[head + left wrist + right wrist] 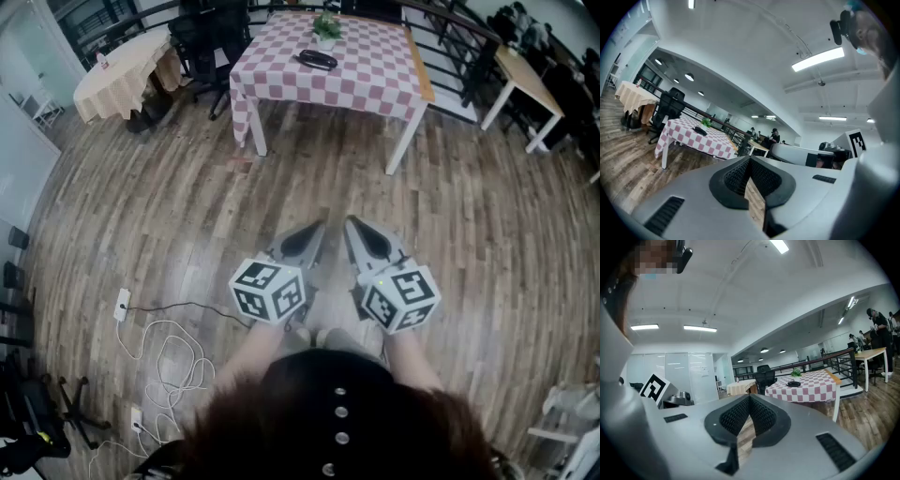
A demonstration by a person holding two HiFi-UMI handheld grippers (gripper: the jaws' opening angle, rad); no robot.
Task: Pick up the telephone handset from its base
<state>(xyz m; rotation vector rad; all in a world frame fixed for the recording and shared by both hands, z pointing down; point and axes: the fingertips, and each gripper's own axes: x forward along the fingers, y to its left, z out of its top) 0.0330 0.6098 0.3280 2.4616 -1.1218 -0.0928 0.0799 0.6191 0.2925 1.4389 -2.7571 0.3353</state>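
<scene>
I take as my reference the rectangular table under a red-and-white checked cloth (366,80), which stands on white legs on the grey-brown wooden plank floor (169,206). The black telephone (317,59) lies on that table's top, towards its far edge and left of centre in the head view; at this range I cannot separate handset from base. A small green potted plant (326,28) stands on the table just beyond the telephone. Both tools are well short of the table, over bare floor on its near side. The left gripper (317,230), grey with a marker cube at its rear, has its ribbed black pads (736,176) brought together at the tips with nothing between them; only floor shows through the gap behind the tips. The right gripper (351,227) sits just beside it, likewise pointing towards the table, its pads (764,416) closed tip to tip and empty. Neither gripper touches the table or anything on it. To the table's left, a round table draped in a cream cloth (117,80) stands well apart, with a black office chair (202,42) between the two. To the table's right is a pale wooden desk on white legs (525,80). A white cable (173,361) lies looped on the floor, on the table's near side and to its left, well apart from it
</scene>
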